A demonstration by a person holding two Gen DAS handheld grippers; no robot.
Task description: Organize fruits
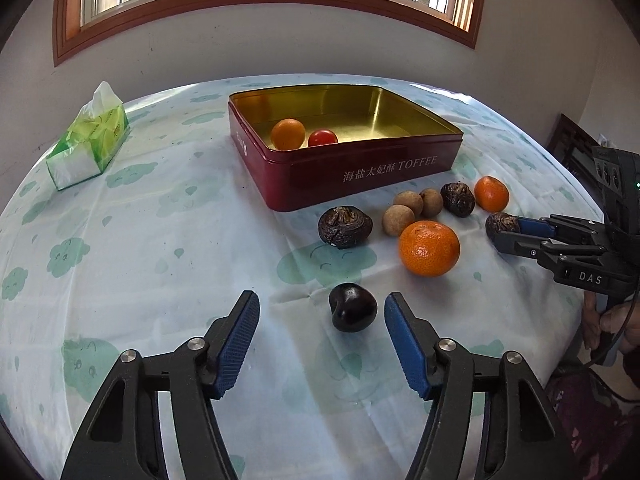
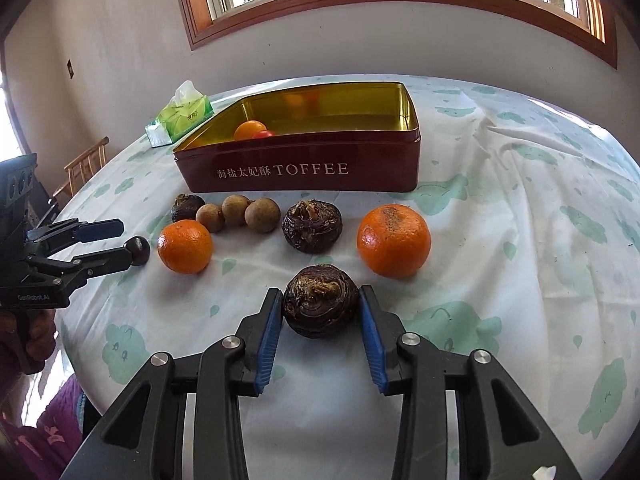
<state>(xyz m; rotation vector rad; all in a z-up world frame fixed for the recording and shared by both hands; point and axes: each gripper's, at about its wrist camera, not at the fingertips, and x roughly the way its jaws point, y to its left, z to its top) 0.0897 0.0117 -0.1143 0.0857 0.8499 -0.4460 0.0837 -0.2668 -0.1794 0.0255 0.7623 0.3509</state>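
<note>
Bracketed the nearest water chestnut (image 2: pixel 320 306) squarely between the right gripper (image 2: pixel 322 312) pads, apparently touching both, on the tablecloth (image 2: pixel 520 240) short of the toffee tin (image 2: pixel 304 172); left gripper (image 1: pixel 320 320), spread wide, flanked the dark cherry (image 1: pixel 353 307).

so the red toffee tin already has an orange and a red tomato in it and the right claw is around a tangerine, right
Not quite: the right claw is around a dark brown water chestnut, as the right wrist view shows. The red toffee tin holds the orange and red tomato.
</note>
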